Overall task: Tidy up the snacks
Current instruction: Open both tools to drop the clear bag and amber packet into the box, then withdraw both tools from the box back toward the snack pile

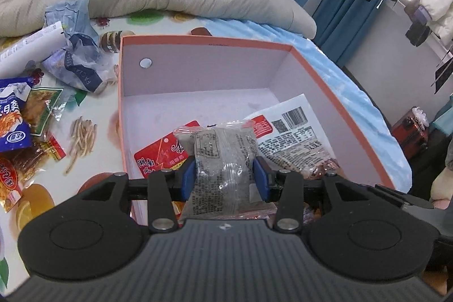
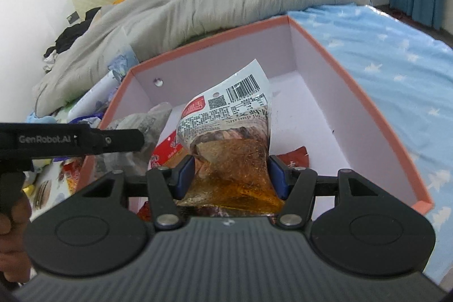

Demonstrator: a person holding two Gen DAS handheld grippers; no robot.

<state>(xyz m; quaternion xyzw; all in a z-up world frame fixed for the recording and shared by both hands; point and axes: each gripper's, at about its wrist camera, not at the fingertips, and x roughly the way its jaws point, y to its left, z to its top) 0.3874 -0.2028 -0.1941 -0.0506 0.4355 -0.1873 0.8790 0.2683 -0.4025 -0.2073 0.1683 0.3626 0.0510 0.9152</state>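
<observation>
While both hang over the box (pink-rimmed), our left tongs pinch a grey packet, our right tongs a shrimp pouch.

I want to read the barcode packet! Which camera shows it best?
The right wrist view: the shrimp packet fills the middle, barcode facing us, gripped by the right tool. The left wrist view shows it sideways, partly hidden.

Left gripper clamps grey snack packet over pink-rimmed box on bed.
</observation>
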